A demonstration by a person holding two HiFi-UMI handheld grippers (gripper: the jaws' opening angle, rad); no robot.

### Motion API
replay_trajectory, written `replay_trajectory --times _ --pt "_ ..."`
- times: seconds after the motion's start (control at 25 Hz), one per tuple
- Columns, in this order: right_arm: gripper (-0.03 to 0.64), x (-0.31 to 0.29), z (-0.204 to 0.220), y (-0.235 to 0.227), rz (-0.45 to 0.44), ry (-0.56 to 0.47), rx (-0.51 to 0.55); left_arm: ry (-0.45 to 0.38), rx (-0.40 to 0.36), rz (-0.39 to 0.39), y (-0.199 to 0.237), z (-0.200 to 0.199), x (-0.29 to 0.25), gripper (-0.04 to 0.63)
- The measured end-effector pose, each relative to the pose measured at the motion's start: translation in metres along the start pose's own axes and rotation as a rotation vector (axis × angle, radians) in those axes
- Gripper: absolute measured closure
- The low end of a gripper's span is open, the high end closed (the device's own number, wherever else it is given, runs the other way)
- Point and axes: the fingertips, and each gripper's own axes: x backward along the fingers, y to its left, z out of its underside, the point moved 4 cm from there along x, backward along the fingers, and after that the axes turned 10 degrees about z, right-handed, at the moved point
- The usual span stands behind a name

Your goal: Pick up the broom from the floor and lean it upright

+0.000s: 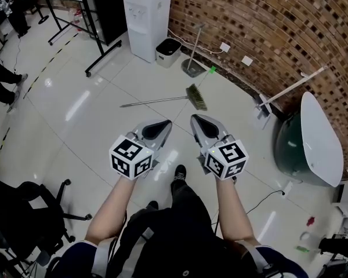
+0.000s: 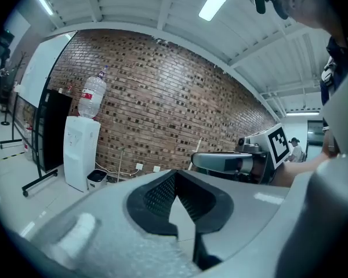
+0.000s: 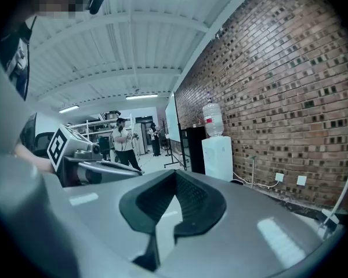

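Observation:
The broom (image 1: 162, 101) lies flat on the white tiled floor ahead of me, its thin metal handle pointing left and its greenish bristle head (image 1: 196, 96) toward the brick wall. My left gripper (image 1: 161, 125) and right gripper (image 1: 198, 120) hover side by side above the floor, short of the broom and apart from it. Both point forward with their jaws closed and nothing between them. In the left gripper view the left gripper (image 2: 175, 174) faces the brick wall, and the right gripper (image 2: 232, 162) shows beside it. In the right gripper view the right gripper (image 3: 175, 175) is empty.
A white water dispenser (image 1: 146, 19) and a small bin (image 1: 167, 51) stand by the brick wall, with a long-handled dustpan (image 1: 192, 62) beside them. A rolling board stand (image 1: 98, 45) is at the far left, a green and white shell chair (image 1: 313, 143) at the right, an office chair (image 1: 29, 213) at the near left.

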Motion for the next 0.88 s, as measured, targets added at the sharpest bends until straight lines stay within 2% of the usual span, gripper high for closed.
replay_trajectory --times 0.16,0.32,0.64,0.88 --pt "0.614 -0.047 -0.007 -0.044 -0.084 0.023 0.019 0.024 0.006 -0.078 0.036 -0.012 -0.042 0.598" --pt "0.614 -0.099 -0.017 -0.071 -0.172 0.042 0.051 0.022 0.023 -0.171 0.077 -0.026 -0.062 0.598" --pt "0.614 -0.197 -0.007 -0.076 -0.261 0.12 0.116 -0.001 0.096 -0.264 0.168 -0.013 -0.061 0.598" --pt "0.614 -0.299 0.006 -0.07 -0.308 0.187 0.19 -0.031 0.124 -0.292 0.272 -0.001 -0.06 0.598"
